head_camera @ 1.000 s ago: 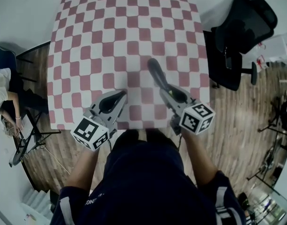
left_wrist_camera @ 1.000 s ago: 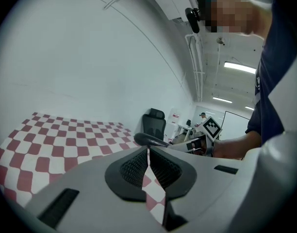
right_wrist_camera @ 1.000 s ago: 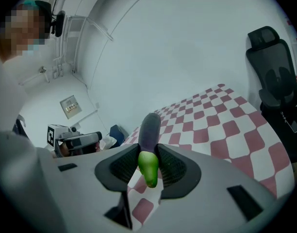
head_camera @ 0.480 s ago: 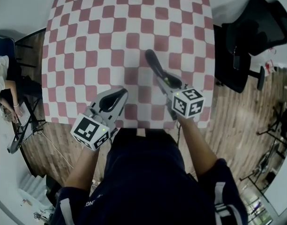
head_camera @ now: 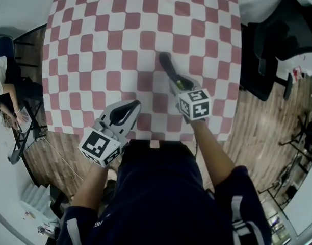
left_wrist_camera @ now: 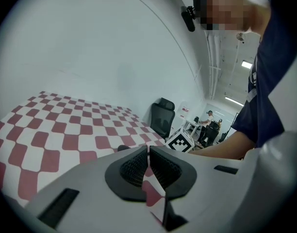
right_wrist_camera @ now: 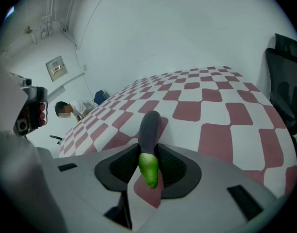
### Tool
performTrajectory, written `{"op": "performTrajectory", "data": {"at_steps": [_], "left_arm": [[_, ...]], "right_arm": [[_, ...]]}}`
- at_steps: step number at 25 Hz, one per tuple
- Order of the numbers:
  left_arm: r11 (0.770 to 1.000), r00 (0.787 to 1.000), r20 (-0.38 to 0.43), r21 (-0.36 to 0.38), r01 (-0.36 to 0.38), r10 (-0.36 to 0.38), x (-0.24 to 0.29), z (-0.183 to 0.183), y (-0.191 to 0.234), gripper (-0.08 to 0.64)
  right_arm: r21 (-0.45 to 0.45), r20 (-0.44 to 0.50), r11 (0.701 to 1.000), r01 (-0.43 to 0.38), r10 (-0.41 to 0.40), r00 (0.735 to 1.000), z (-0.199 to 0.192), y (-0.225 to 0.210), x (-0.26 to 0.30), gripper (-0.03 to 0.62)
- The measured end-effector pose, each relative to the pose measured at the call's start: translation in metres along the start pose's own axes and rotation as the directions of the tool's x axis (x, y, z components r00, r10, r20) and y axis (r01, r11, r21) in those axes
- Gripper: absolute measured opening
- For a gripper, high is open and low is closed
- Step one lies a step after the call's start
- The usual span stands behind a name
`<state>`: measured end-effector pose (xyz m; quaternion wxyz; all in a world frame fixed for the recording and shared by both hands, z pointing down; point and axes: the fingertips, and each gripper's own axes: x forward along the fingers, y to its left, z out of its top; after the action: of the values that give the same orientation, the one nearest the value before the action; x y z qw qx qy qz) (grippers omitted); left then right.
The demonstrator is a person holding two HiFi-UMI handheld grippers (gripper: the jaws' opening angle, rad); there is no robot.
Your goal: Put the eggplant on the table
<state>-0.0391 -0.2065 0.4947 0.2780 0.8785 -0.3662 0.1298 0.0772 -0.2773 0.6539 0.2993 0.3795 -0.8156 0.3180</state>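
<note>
A dark purple eggplant [head_camera: 166,67] with a green stem end [right_wrist_camera: 148,168] is clamped near its stem in my right gripper [head_camera: 177,83], which is shut on it. The eggplant [right_wrist_camera: 149,126] points away from me and slopes down toward the red-and-white checked table [head_camera: 95,34]. Its far tip hangs just over the cloth; I cannot tell whether it touches. My left gripper [head_camera: 130,107] sits over the table's near edge, shut with its pads [left_wrist_camera: 138,166] together and nothing between them. In the left gripper view the right gripper's marker cube [left_wrist_camera: 180,142] shows to the right.
A black office chair [head_camera: 278,40] stands off the table's right side on the wooden floor [head_camera: 258,126]. A seated person [head_camera: 2,93] is at the far left beside a dark stand [head_camera: 26,137]. White walls lie behind the table.
My right gripper has sunk toward the cloth, still holding the eggplant, and tipped more steeply down. The left gripper has dropped a little near the front edge.
</note>
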Motion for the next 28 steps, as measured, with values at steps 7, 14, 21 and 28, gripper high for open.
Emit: {"op": "performTrajectory", "data": {"at_steps": [7,14,21,28], "left_arm": [[1.000,1.000,-0.004,-0.014,0.009,-0.009,-0.003,-0.005,0.007,0.035],[1.000,1.000,0.007,-0.003,0.011,-0.011,-0.012,-0.003,0.007,0.035],[0.999,0.999,0.043,0.040,0.015,-0.017,-0.025,0.014,0.000,0.035],[0.996,0.995,0.100,0.091,0.008,-0.017,-0.045,0.036,-0.012,0.035]], "right_arm": [[-0.069,-0.090,0.997,0.034,-0.040,0.995,-0.021,0.001,0.013,0.182],[-0.070,-0.044,0.997,0.042,-0.045,0.998,-0.008,0.008,-0.002,0.236],[-0.051,0.085,0.997,0.065,-0.061,0.995,0.032,0.014,-0.053,0.236],[-0.024,0.200,1.000,0.014,-0.009,0.980,0.062,0.042,-0.110,0.233]]}}
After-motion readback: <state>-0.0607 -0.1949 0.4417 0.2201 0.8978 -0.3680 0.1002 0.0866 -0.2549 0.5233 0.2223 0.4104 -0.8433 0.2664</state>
